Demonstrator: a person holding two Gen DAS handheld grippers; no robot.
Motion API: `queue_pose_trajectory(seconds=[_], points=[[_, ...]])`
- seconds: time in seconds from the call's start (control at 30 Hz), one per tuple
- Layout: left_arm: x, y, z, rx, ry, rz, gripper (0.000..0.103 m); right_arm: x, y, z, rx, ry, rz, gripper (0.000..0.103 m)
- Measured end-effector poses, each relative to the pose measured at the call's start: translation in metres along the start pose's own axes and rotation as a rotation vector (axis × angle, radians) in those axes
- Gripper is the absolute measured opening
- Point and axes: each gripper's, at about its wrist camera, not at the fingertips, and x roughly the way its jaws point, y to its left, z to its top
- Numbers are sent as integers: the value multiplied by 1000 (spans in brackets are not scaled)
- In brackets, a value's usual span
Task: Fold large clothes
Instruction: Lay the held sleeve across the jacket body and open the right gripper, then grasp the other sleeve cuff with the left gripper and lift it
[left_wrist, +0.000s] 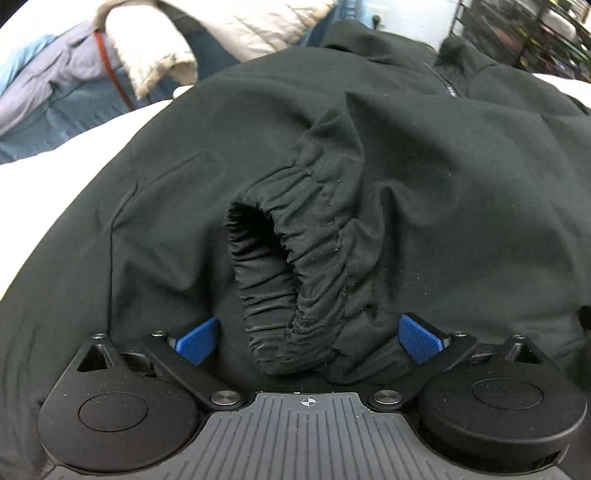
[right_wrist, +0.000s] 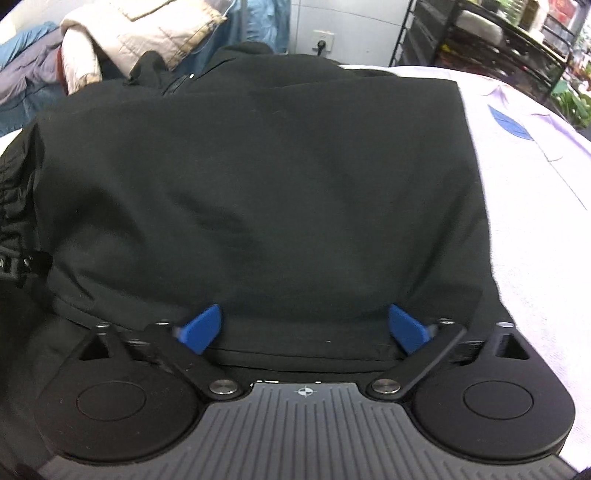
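Observation:
A large black jacket (left_wrist: 424, 155) lies spread on a white cloth-covered surface (left_wrist: 55, 166), collar and zip at the far end. Its sleeve is folded across the body, with the gathered elastic cuff (left_wrist: 295, 266) just ahead of my left gripper (left_wrist: 308, 338). That gripper is open, blue pads on either side of the cuff's near end. In the right wrist view the jacket (right_wrist: 258, 177) fills the frame. My right gripper (right_wrist: 308, 328) is open, its blue pads astride the jacket's near hem edge (right_wrist: 303, 350).
A pile of other clothes, beige (left_wrist: 155, 48) and blue-grey (left_wrist: 44, 96), lies at the far left. A black wire rack (right_wrist: 498, 40) stands at the far right. The white sheet with a blue leaf print (right_wrist: 509, 125) extends right of the jacket.

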Motion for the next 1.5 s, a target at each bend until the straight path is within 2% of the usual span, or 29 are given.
queue_pose_trajectory(seconds=[0.13,0.2,0.27,0.37,0.43,0.53,0.63,0.7,0.8,0.9,1.07,1.37,1.5], points=[[-16,4,2,-32,-13,-9,103,-13,2,4,45,-13,-25,97],[-33,15,-7,-81,-60,-21,103,-31,0,0,94,-57,24,95],[-51,32,-20,-144,-105,-32,103,-46,0,-4,128,-54,74,95],[-78,69,-50,-271,-173,-34,103,-68,6,-17,105,-49,136,95],[-93,100,-75,-347,-209,8,103,-77,20,-22,71,-42,152,97],[-114,155,-120,-452,-228,145,103,-86,30,-31,30,-9,183,97],[-130,211,-170,-579,-210,298,103,-91,44,-37,4,19,208,97],[-135,247,-200,-673,-175,355,103,-100,53,-45,-2,35,221,97],[-143,289,-237,-824,-145,386,103,-104,65,-50,-3,65,250,97],[-154,320,-269,-951,-153,352,103,-112,86,-58,-34,83,280,97],[-147,341,-279,-1072,-200,292,103,-120,104,-67,-50,140,312,97],[-118,350,-258,-1107,-204,172,103,-135,100,-83,-13,143,263,97],[-110,347,-246,-1081,-197,207,103,-135,88,-89,45,144,228,97]])
